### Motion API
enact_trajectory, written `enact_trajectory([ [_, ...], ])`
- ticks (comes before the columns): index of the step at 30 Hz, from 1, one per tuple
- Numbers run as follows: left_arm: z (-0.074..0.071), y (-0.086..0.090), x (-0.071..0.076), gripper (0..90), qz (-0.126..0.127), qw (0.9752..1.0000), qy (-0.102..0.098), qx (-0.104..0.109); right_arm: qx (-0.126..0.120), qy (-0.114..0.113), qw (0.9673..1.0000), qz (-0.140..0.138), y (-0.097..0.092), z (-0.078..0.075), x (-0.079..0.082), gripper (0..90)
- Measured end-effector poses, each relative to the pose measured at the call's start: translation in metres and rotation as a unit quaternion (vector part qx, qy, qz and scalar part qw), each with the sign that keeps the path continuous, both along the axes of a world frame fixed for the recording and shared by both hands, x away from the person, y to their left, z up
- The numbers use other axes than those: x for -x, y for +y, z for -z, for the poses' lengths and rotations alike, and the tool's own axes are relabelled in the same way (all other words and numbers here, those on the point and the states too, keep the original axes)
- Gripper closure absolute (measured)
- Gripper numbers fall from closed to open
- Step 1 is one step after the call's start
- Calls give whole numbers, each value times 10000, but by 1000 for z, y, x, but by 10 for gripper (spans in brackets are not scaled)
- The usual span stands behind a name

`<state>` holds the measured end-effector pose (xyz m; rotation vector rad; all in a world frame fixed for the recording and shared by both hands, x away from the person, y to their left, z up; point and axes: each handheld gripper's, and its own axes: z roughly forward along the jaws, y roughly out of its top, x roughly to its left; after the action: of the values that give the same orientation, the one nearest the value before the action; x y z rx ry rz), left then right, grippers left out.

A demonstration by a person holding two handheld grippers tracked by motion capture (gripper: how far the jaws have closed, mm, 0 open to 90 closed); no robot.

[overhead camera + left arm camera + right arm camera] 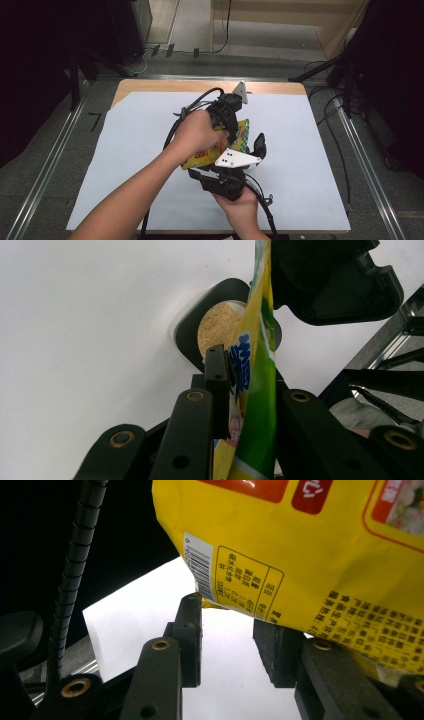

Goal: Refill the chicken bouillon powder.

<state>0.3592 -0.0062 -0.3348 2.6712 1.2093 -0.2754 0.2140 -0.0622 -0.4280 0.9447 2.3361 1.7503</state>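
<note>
Left hand-held gripper (250,370): jaws pressed onto the thin edge of a yellow-green snack bag (257,390), pinching it so the pouch hangs edge-on betw. the pads. Directly beyond its tips, a black dish (187,327) sits on the white sheet (75,315) and holds tan, crumb-like contents (217,327); the bag's far end hangs over that dish, so the grip prob. serves to tip or pour from it (judgement). Right hand-held gripper (227,640): jaws stand apart w/ white sheet visible betw. them; the bag's lower corner w/ barcode (240,570) rests at the pad tips. Whether the pads actually squeeze it cannot be told; looks more like support from below than a firm clamp.

High view: bag (240,137) lifted off the desk (150,85), betw. the two tools near mid-sheet. Left hand (197,135) reaches in from the near-left, forearm diagonal, knuckles up, wrapped over the top tool (227,112), which points away and down. Right hand (240,197) comes from the near edge, palm up under its tool (227,175), aimed up at the bag. Cables trail from both toward the person.
</note>
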Motion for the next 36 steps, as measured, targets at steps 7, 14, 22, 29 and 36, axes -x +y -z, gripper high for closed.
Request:
enact_trajectory([
  [7,0,-1,0,825,-30,10000,-9,-10,-3,2,10000,7,0,0,0,665],
  [14,0,-3,1,826,21,10000,-12,-80,-11,22,10000,10,-1,-1,0,664],
  [22,1,-3,1,824,90,9999,-12,-132,-6,17,10000,12,-1,-1,0,665],
  [29,1,-4,1,814,131,9998,-29,-164,-13,38,10000,12,-1,-1,1,665],
  [36,1,-4,1,813,128,9998,-29,-181,1,14,10000,7,-1,-1,0,665],
])
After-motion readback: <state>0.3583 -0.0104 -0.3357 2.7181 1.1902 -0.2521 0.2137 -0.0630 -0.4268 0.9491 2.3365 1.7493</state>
